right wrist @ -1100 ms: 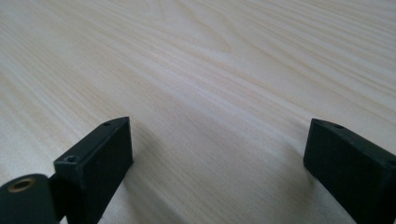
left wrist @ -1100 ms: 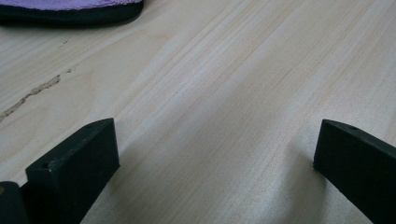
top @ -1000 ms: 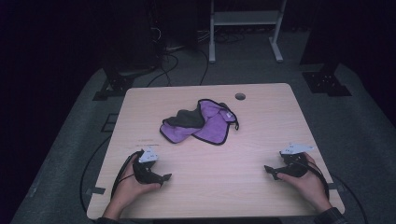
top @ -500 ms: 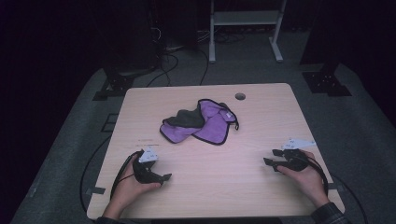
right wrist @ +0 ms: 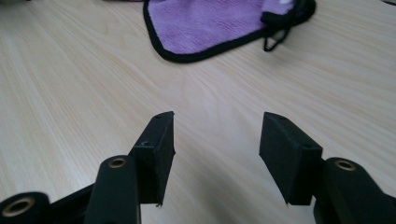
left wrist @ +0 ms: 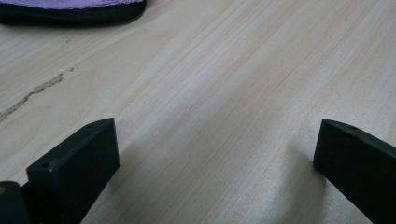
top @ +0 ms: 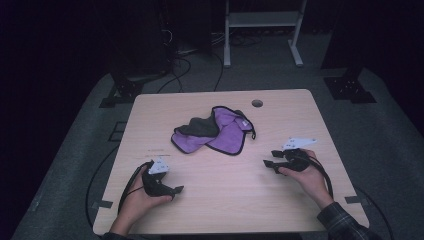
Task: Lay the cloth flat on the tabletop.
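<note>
A purple cloth with black edging lies crumpled at the middle of the wooden table, a dark grey piece on its left part. My left gripper rests near the front left, jaws wide open over bare wood, with the cloth's edge far ahead. My right gripper is at the right, pointing left toward the cloth. Its jaws have just been closing to a narrower gap, with nothing between them. The cloth and its black cord lie ahead of them.
A small round hole sits near the table's far edge. Behind the table stand a white rack and black stand feet on the grey floor, with cables trailing. Bare wood lies between the two grippers.
My right gripper has moved left and slightly up, toward the cloth, and its jaws have narrowed. The left gripper and the cloth have not moved.
</note>
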Available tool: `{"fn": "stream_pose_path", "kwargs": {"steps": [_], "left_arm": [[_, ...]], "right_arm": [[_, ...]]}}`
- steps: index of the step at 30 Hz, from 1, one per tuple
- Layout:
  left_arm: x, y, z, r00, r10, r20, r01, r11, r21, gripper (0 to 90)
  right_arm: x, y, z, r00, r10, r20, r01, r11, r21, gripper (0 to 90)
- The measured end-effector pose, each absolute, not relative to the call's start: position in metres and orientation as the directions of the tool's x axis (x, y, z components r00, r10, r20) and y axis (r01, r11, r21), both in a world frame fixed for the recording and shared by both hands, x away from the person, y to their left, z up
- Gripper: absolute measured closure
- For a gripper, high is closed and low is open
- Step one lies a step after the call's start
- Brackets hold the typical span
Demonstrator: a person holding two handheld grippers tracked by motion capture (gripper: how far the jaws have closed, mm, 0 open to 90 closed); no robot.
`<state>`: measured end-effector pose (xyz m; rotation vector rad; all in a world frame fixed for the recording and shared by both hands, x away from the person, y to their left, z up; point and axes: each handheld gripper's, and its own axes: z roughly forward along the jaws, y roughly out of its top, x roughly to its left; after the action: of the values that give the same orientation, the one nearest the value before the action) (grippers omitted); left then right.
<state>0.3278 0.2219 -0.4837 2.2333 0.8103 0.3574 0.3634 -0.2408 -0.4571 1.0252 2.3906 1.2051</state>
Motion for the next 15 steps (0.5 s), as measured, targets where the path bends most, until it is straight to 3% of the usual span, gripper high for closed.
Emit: {"fn": "stream_pose_path", "kwargs": {"steps": [15], "left_arm": [[0.327,0.222,-0.484,0.761,0.648,0.013,0.447,-0.539,0.713,0.0]], "right_arm": [[0.395,-0.179,-0.457,-0.775,0.630,0.055,0.415,0.441,0.796,45.8]]}}
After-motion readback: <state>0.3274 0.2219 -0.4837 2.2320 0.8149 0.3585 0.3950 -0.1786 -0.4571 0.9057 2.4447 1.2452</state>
